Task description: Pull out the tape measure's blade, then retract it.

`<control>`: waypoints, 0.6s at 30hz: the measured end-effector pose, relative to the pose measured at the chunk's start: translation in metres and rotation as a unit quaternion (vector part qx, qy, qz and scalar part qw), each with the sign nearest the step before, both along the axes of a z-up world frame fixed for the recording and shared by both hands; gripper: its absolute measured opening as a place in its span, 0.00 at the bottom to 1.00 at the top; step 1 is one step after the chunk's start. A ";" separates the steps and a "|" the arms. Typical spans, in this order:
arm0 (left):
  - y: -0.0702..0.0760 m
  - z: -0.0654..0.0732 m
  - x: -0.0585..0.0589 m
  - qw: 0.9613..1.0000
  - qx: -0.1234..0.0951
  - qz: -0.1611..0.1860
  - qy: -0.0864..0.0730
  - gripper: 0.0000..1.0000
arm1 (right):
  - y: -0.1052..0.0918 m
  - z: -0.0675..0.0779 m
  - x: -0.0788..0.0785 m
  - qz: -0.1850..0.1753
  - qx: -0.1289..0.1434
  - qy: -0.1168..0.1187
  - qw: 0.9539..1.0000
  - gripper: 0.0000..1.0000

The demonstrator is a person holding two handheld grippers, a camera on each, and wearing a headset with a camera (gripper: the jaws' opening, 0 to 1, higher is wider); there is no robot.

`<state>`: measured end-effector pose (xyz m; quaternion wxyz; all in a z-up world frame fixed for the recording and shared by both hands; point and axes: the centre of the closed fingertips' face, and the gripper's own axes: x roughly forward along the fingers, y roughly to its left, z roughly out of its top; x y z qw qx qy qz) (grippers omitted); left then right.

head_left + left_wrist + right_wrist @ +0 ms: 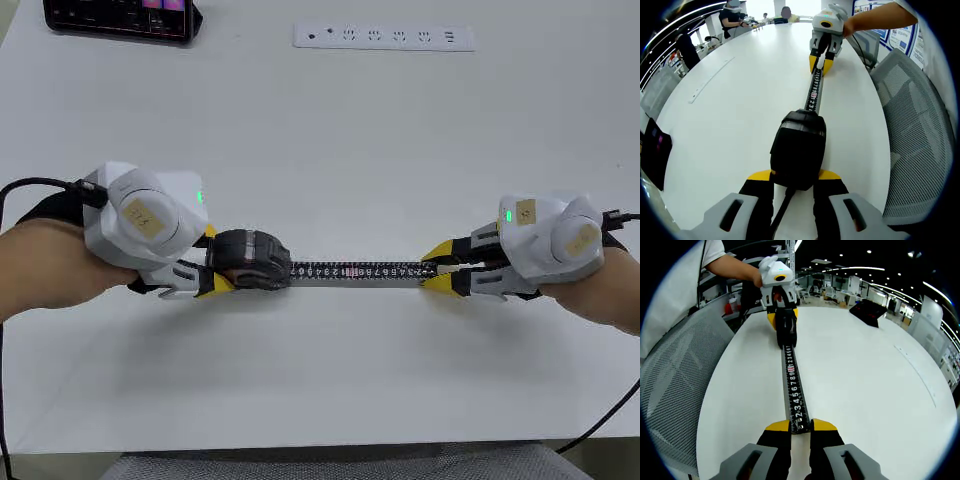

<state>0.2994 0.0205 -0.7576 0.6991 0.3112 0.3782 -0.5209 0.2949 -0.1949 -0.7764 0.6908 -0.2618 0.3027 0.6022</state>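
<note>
A black tape measure case (250,260) (798,147) lies on the white table, with my left gripper (212,268) (795,176) shut on its rear end. Its numbered blade (360,272) (813,92) (794,392) stretches out flat across the table to the right. My right gripper (438,270) (800,426) is shut on the blade's tip, yellow pads pinching it from both sides. In the left gripper view the right gripper (821,63) shows far off at the blade's end. In the right gripper view the left gripper (781,315) holds the case (786,330) at the far end.
A white power strip (384,37) lies at the table's back edge. A dark device (120,17) (867,310) sits at the back left. A grey mesh chair (920,135) (675,385) stands by the table's near edge. A cable (35,185) runs off the left gripper.
</note>
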 end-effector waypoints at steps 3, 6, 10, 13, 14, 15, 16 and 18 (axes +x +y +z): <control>0.000 0.000 0.000 1.000 0.000 0.000 0.000 0.25 | -0.002 0.000 0.000 0.000 -0.003 0.000 1.000 0.09; 0.000 0.000 0.000 1.000 0.000 0.000 0.000 0.25 | -0.005 0.000 0.000 0.001 -0.006 0.000 1.000 0.09; 0.000 0.000 0.000 1.000 0.001 0.000 0.000 0.25 | -0.010 0.000 -0.001 0.001 -0.010 0.001 1.000 0.09; 0.000 0.000 0.000 1.000 0.001 0.000 0.000 0.25 | -0.014 0.001 0.000 -0.001 -0.012 0.000 1.000 0.09; 0.000 0.000 0.000 1.000 0.001 0.000 0.000 0.25 | -0.015 0.001 0.000 -0.001 -0.013 0.000 1.000 0.09; 0.000 0.000 0.000 1.000 0.001 -0.001 0.000 0.25 | -0.016 0.001 0.000 0.000 -0.016 0.001 1.000 0.09; 0.000 0.000 0.000 1.000 0.001 -0.001 0.000 0.25 | -0.017 0.002 0.000 0.000 -0.016 0.001 1.000 0.09; 0.000 0.000 0.000 1.000 0.002 -0.001 0.000 0.25 | -0.019 0.002 0.000 0.001 -0.018 0.001 1.000 0.09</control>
